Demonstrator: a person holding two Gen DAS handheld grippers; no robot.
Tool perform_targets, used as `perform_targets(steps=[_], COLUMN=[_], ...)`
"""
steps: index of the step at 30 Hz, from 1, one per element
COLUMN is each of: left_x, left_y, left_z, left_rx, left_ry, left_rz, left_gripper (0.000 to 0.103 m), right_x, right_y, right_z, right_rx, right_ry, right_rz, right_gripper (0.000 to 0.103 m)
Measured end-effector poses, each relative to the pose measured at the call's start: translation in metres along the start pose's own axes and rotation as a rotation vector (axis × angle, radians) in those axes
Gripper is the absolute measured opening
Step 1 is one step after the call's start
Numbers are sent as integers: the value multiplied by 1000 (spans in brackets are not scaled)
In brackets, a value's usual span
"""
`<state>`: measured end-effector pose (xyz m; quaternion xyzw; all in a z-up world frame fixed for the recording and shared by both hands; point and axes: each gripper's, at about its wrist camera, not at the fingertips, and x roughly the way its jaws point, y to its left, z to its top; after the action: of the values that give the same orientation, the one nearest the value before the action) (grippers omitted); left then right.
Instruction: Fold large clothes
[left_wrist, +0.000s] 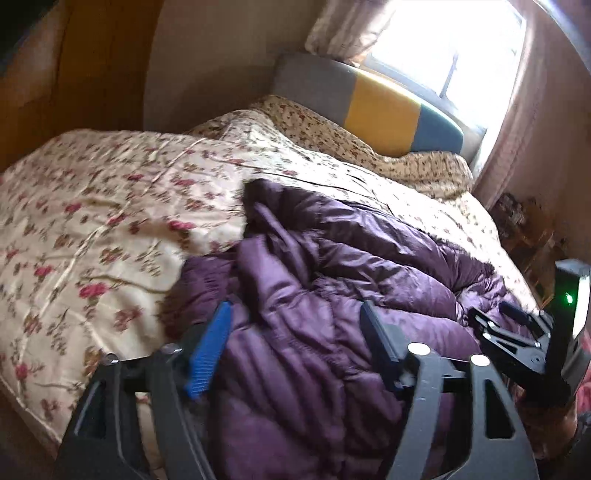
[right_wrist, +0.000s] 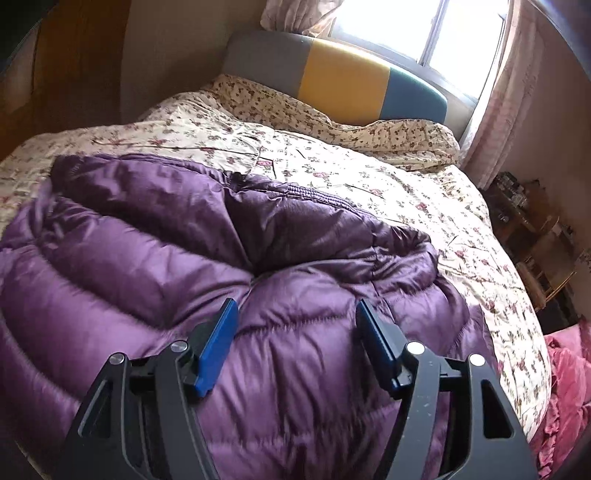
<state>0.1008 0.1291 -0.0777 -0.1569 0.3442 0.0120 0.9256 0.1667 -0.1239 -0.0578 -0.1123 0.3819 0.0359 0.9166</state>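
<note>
Both hand-held grippers, left (left_wrist: 295, 314) and right (right_wrist: 295, 314), gape empty above purple down coat (right_wrist: 155, 266) on bed (right_wrist: 424, 192); coat's near edge cut off.

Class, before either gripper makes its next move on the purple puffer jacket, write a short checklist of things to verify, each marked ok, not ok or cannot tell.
1. Left gripper open, nothing pinched: ok.
2. Right gripper open, nothing pinched: ok.
3. Purple puffer jacket lies fully on the floral quilt: cannot tell, its near edge is hidden.
4. Jacket smoothed flat: not ok, bunched and creased.
5. Fold finished: cannot tell.
</note>
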Motion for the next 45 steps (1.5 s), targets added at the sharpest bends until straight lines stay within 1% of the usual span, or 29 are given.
perform_targets(steps=[3,4,6,9,10,12,14,16,18,21,24,26,28,29,30,31,32,34,37,42,45], left_x=[-5,-6,-5,-3,-2,0,4,7,11,14,16,19,21,20,20,21,21,19,13,-4,-17], left_y=[28,36,52,66,70,73,74,71,70,73,78,80,82,83,83,83,83,82,77,62,43], left_z=[-1,-1,-5,-10,-13,-17,-21,-24,-27,-30,-32,-34,-34,-36,-37,-37,-37,-36,-31,-19,-10], left_rx=[-65,-87,-138,-190,-207,-232,-254,-256,-273,-298,-331,-349,-368,-374,-377,-378,-382,-386,-368,-333,-287], left_ry=[20,28,58,85,94,109,135,149,165,175,181,184,193,198,200,203,205,203,193,164,145], left_rz=[-7,-15,-48,-91,-110,-143,-182,-208,-239,-266,-320,-351,-388,-405,-424,-440,-457,-503,-548,-605,-637], left_gripper=[73,73,73,73,73,73,71,71,71,71,70,66,57,55,50,45,42,33,25,24,24], right_x=[-12,-15,-23,-32,-35,-40,-44,-43,-39,-42,-44,-40,-33,-30,-26,-23,-20,-14,-9,-2,1], right_y=[-6,-8,-10,-15,-15,-12,-6,1,6,7,15,23,28,30,30,30,31,33,37,44,49], right_z=[-6,-8,-13,-19,-21,-22,-22,-22,-24,-22,-20,-23,-27,-28,-30,-31,-32,-34,-36,-43,-48], right_rx=[16,21,29,42,44,40,29,11,9,13,-5,-24,-36,-42,-34,-28,-31,-36,-51,-93,-128], right_ry=[7,10,9,11,9,5,6,14,30,23,24,42,66,75,88,97,102,113,117,97,75], right_rz=[34,43,55,85,96,115,137,156,174,187,232,245,251,247,252,255,253,246,230,194,165], right_gripper=[64,62,59,53,50,44,35,32,30,30,30,26,25,25,25,25,25,25,25,25,24])
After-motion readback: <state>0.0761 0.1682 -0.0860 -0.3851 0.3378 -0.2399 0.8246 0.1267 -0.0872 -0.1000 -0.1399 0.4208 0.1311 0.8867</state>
